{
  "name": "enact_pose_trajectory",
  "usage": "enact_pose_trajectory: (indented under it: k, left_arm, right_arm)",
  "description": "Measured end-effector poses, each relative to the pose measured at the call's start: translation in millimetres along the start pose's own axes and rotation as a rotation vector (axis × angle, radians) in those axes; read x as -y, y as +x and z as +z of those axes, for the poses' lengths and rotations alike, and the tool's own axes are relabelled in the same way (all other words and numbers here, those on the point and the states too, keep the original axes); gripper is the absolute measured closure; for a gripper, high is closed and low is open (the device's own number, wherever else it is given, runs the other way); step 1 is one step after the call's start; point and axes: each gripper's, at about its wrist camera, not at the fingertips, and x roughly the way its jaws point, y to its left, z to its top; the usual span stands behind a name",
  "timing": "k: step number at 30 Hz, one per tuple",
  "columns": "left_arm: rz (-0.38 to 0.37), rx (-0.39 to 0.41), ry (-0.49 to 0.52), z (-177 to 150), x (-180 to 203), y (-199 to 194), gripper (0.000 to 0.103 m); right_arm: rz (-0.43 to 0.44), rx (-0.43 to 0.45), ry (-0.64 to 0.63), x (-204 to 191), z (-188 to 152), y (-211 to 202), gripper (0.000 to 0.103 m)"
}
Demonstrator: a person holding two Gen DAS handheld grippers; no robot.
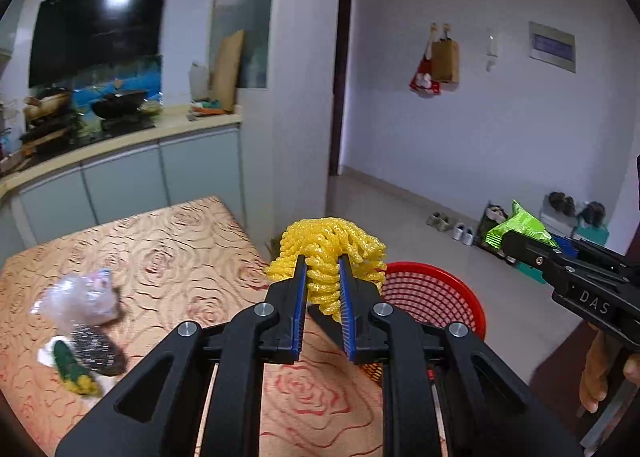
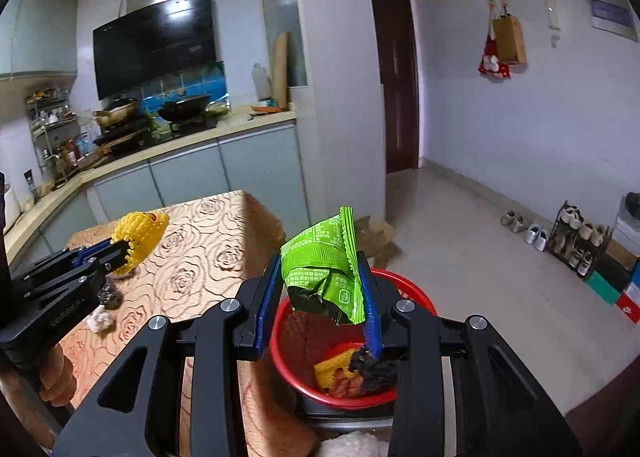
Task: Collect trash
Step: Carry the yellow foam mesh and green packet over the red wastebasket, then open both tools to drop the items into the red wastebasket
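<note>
Two tongs are both loaded. The left tongs [image 1: 323, 263] are clenched on a yellow foam fruit net [image 1: 328, 253], pinched at its middle so the mesh bulges out beyond and to both sides of the tips. The right tongs [image 2: 320, 281] grasp a green snack wrapper [image 2: 324, 261] between the blue pads; the wrapper stands roughly upright, its long axis running from the torn dark lower end up to the crimped seal at the top, tilted slightly rightward.

Taking the red basket [image 2: 280, 341] as the landmark: the wrapper hangs directly over the basket's far rim, and in the left wrist view the foam net sits just left of the basket, above the surface's corner. Inside the basket lie a yellow piece, an orange-red piece and something dark and crumpled. The basket stands beside the right-hand edge of the surface [image 1: 168, 249], which wears a rose-patterned cloth.

Left of the basket, well apart on the surface, rest a clear plastic bag [image 1: 80, 297], a dark speckled wrapper [image 1: 98, 349] and a green-and-yellow scrap [image 1: 74, 371]. Beyond and right of the basket the tiled floor [image 2: 460, 241] lies open as far as a shoe rack [image 2: 576, 241] at the wall. Behind the surface runs a kitchen counter [image 2: 192, 141] with cabinets.
</note>
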Motion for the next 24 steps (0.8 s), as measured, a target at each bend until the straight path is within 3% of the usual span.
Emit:
enact_pose_trajectory:
  k: [11,24]
  left_arm:
    - [-0.094,-0.114,0.016,-7.9,22.7,61.2,0.089]
    - [-0.179,-0.234,0.058,-20.0,53.0,125.1,0.089]
  right_arm:
    - [-0.077,-0.065,0.027,34.6,-11.8,26.6,0.068]
    - [-0.075,-0.190,0.017,57.2,-27.5,61.6,0.068]
